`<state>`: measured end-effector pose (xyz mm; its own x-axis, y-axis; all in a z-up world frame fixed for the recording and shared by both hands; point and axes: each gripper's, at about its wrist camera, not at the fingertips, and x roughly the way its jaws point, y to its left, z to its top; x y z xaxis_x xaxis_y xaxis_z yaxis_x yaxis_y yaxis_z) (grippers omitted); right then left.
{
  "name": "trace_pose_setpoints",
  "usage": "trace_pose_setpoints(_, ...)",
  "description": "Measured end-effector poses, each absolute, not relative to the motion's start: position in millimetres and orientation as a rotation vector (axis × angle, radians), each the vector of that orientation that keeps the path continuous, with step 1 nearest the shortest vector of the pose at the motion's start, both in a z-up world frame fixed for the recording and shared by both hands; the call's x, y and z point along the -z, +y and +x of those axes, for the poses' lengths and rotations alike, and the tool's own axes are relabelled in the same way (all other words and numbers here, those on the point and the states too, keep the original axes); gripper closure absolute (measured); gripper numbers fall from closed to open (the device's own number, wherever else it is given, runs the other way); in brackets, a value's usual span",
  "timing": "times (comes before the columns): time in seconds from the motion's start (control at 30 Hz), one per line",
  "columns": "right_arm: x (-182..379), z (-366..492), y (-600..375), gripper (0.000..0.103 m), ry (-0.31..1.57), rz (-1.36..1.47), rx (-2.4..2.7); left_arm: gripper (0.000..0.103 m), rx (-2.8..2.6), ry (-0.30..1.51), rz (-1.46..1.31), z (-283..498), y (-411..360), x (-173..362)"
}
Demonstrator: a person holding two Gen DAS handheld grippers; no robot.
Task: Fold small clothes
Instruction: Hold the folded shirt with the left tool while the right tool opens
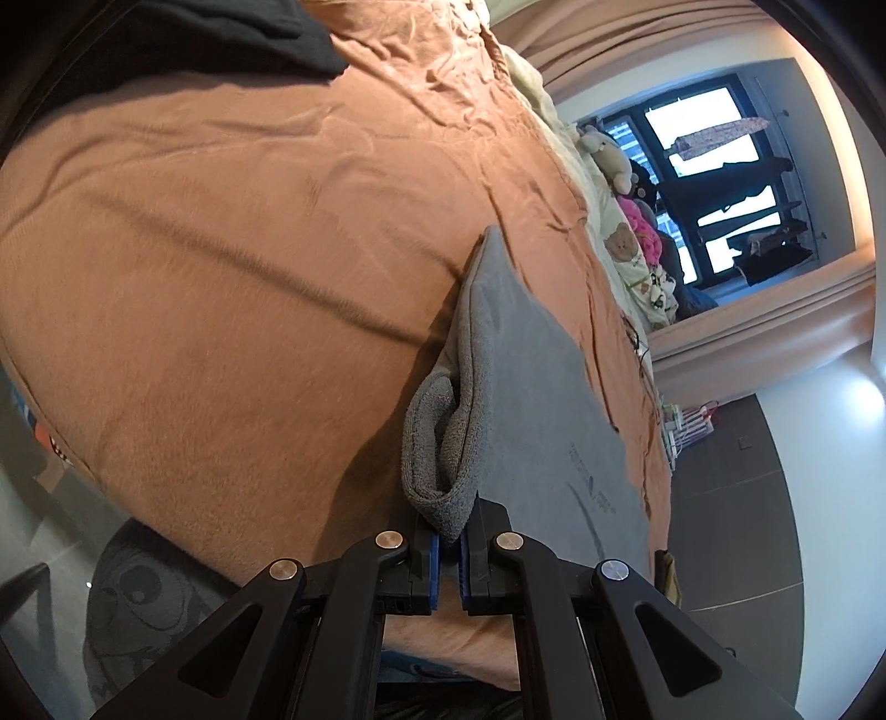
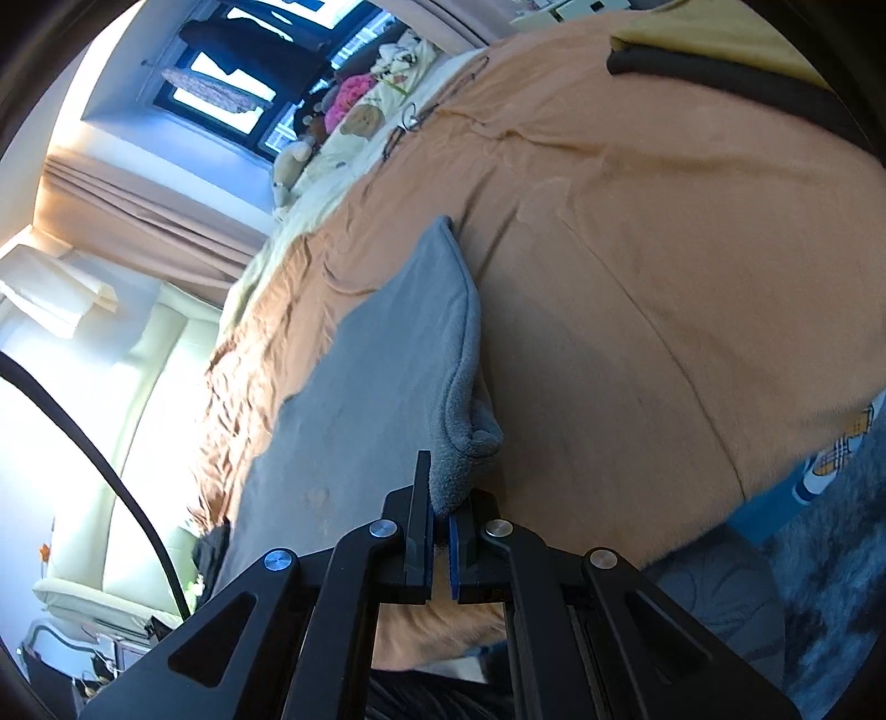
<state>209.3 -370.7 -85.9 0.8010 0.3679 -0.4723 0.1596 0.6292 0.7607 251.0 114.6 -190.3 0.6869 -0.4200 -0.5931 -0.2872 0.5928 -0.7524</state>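
Note:
A small grey garment [image 1: 531, 399] with dark print lies partly on the orange bedspread [image 1: 221, 266]. My left gripper [image 1: 449, 540] is shut on a thick doubled edge of it, lifting that edge off the bed. In the right wrist view the same grey garment [image 2: 382, 376] stretches away from me. My right gripper [image 2: 441, 512] is shut on its near folded edge, held a little above the bedspread [image 2: 637, 288].
A black garment [image 1: 232, 33] lies at the far end of the bed, also in the right wrist view [image 2: 720, 77]. Plush toys [image 1: 609, 155] and a patterned pillow sit by the window [image 1: 714, 166]. A grey rug [image 2: 803, 581] and dark floor lie beside the bed.

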Motion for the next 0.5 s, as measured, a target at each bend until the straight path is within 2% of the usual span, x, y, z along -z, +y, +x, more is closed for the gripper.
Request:
trace_pose_setpoints(0.17, 85.8, 204.5, -382.1, 0.1, 0.712, 0.904, -0.071, 0.098, 0.089, 0.868, -0.982, 249.2, 114.0, 205.9)
trace_pose_setpoints(0.4, 48.1, 184.6, -380.5, 0.097, 0.697, 0.756, 0.045, 0.096, 0.1, 0.881, -1.035, 246.6, 114.4, 223.1)
trace_pose_setpoints(0.47, 35.0, 178.6, -376.1, 0.093, 0.68, 0.723, 0.062, 0.09, 0.113, 0.88, -1.055, 245.0, 114.5, 227.5)
trace_pose_setpoints(0.5, 32.0, 173.9, -371.9, 0.085, 0.675, 0.706, 0.067, 0.087, 0.117, 0.879, -1.058, 244.2, 114.5, 228.8)
